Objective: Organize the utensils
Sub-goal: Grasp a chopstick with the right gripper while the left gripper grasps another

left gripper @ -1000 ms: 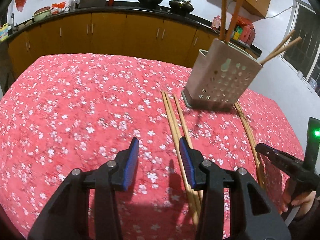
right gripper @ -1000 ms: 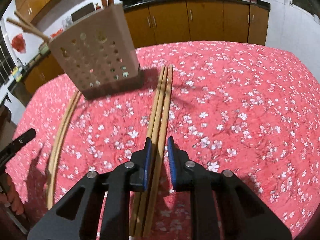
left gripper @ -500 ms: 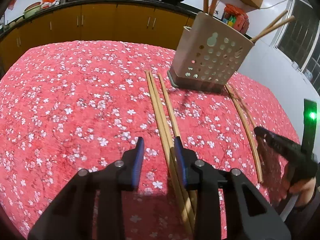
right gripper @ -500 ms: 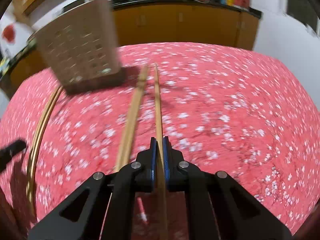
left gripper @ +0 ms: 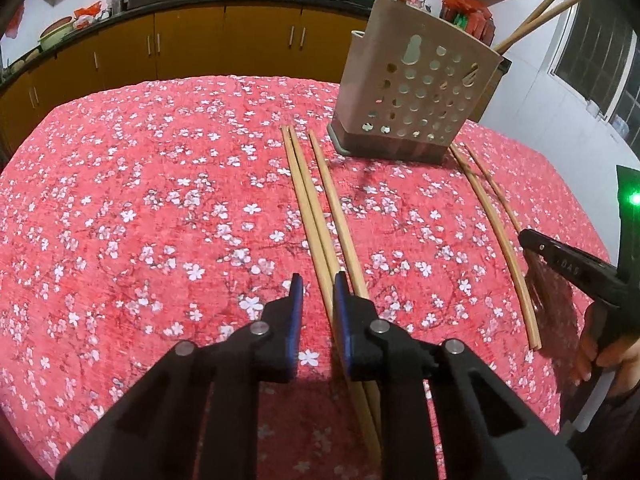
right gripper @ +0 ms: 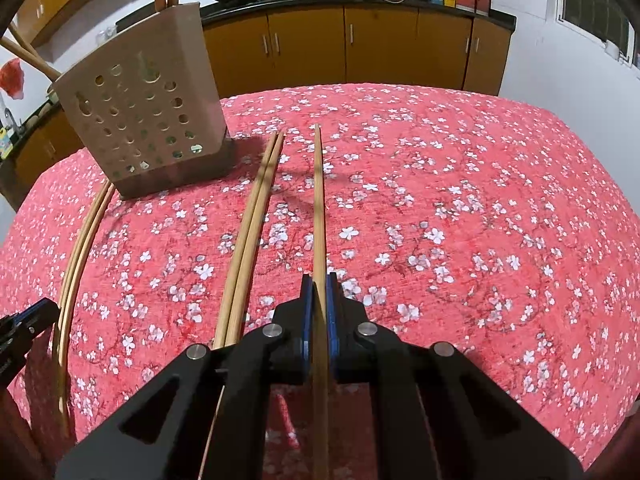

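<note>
A beige perforated holder (left gripper: 416, 92) (right gripper: 140, 108) stands at the far side of the table with several chopsticks upright in it. Three wooden chopsticks (left gripper: 316, 200) lie in front of my left gripper (left gripper: 318, 296). Its jaws are closing; one stick lies just inside the right pad and the left pad touches nothing. My right gripper (right gripper: 316, 284) is shut on a single chopstick (right gripper: 318, 200) that points away from me. Two more chopsticks (right gripper: 248, 240) lie just left of it. A curved pair (left gripper: 492, 232) (right gripper: 76, 248) lies between the two grippers.
A red tablecloth (left gripper: 140, 200) with white blossoms covers the table. Orange cabinets (left gripper: 192, 44) under a dark counter with woks run behind it. A hand (left gripper: 600, 344) holds the right gripper (left gripper: 536, 242) at the right edge. The left gripper (right gripper: 36, 312) shows at the right wrist view's left edge.
The left gripper came forward and lower over the three chopsticks while its jaws narrowed. The right gripper shut on one chopstick and drew it to the right, apart from the other two.
</note>
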